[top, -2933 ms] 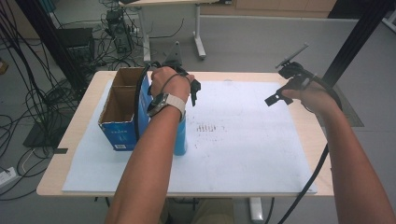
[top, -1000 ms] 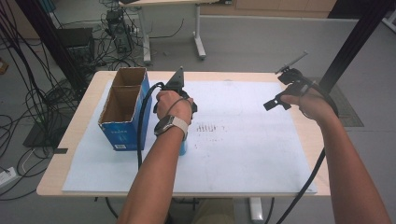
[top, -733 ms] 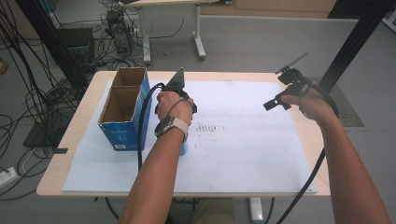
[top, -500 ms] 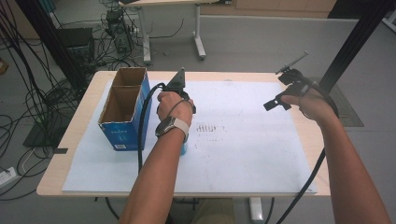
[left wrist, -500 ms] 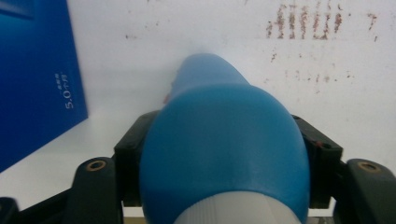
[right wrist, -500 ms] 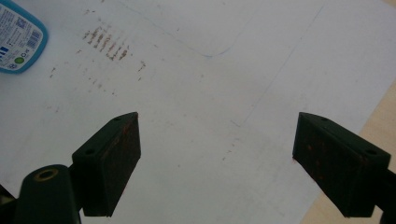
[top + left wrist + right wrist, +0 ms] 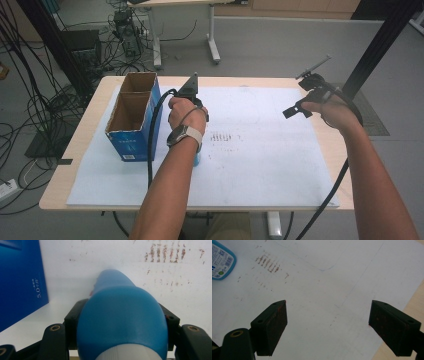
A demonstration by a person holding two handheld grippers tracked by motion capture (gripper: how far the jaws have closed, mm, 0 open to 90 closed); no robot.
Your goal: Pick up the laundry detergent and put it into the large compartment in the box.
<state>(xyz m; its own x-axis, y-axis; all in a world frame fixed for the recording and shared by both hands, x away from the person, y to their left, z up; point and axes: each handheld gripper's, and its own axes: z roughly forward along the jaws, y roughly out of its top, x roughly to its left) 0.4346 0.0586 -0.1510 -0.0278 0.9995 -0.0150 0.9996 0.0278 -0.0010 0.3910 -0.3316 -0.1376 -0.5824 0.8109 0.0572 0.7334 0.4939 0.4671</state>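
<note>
The left gripper's (image 7: 120,340) fingers have just closed and now clamp the blue bottle (image 7: 122,322), standing on the white sheet (image 7: 75,265) just beside the box (image 7: 20,282). Lift straight, keeping it upright. The right gripper's (image 7: 328,327) fingers gape wide, empty, well apart.

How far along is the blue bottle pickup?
Done: the left gripper has just closed on the blue bottle, which lies on the white sheet beside the blue box. In hand: that grip. Left: the lift; the right gripper is open over the sheet, with nothing between its jaws.
</note>
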